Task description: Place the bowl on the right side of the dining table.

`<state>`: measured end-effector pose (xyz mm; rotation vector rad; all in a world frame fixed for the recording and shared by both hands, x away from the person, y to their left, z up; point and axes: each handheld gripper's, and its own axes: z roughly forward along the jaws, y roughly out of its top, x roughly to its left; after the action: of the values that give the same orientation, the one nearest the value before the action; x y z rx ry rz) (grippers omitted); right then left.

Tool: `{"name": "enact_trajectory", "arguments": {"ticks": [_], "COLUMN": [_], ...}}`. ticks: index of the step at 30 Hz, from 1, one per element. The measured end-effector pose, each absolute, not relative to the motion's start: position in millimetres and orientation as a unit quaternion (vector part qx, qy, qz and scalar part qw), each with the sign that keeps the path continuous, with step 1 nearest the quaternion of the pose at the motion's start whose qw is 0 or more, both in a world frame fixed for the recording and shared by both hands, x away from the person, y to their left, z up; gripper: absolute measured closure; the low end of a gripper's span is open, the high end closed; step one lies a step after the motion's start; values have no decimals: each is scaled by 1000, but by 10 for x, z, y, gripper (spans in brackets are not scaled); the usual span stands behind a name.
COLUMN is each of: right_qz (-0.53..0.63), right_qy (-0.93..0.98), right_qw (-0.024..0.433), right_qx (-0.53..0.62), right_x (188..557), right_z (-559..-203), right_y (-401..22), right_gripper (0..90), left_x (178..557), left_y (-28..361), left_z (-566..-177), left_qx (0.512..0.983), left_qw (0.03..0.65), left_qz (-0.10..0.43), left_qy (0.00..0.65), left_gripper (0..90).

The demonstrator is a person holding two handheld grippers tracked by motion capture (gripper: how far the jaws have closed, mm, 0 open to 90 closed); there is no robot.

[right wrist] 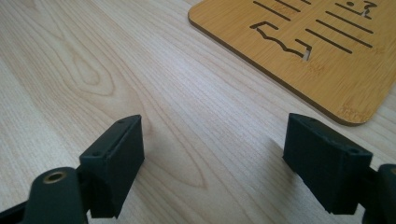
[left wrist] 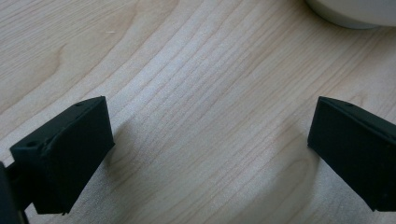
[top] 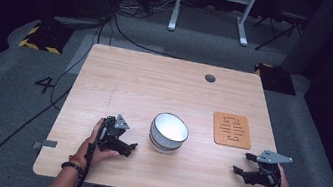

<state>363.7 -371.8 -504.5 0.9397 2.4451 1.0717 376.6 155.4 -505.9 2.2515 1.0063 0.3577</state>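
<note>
A white bowl (top: 168, 132) with a dark rim line stands on the light wooden table (top: 155, 86), near its middle front. To its right lies a flat bamboo trivet (top: 232, 130) with cut slots. My left gripper (top: 131, 148) rests low on the table just left of the bowl, open, nothing between its jaws. In the left gripper view the bowl's edge (left wrist: 355, 14) shows at the top right, beyond the left gripper (left wrist: 210, 144). My right gripper (top: 243, 163) sits open near the front right corner, below the trivet (right wrist: 308, 42). Bare wood lies between the right gripper (right wrist: 212, 163) pads.
A small round grommet hole (top: 210, 78) sits near the table's far edge. Cables run over the grey floor at the left, and a white desk frame (top: 214, 5) stands beyond the table. The surroundings are dark.
</note>
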Motion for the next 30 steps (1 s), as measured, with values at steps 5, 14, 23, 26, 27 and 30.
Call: {"name": "enact_trajectory", "arguments": {"ticks": [5,14,23,26,27,30], "right_qz": [372,370,370,368,368,367], "right_qy": [854,852,852,854,854,854], "right_qw": [154,156,153,152,152,151], "right_qx": [330,335,337,335,335,337], "right_x": [3645,3638,3641,3649,3648,3645], "right_z": [-5046,-5045,-5040,-5038,-5039,-5037], "right_y": [-3714,-3704,-3703,-3707,-3709,-3715], "right_gripper": [183,183,183,171,170,173], "left_x": [3765,3749,3753,3753,3753,3753], "left_y": [1554,1548,1554,1554,1554,1554], "left_z": [-5059,-5067,-5063,-5063,-5063,-5063], "left_qx": [856,854,855,855,855,855], "left_qw": [319,324,321,321,321,321], "left_qz": [137,128,130,130,130,130], "left_qy": [383,387,386,386,386,386], "left_gripper": [3,5,4,4,4,4]}}
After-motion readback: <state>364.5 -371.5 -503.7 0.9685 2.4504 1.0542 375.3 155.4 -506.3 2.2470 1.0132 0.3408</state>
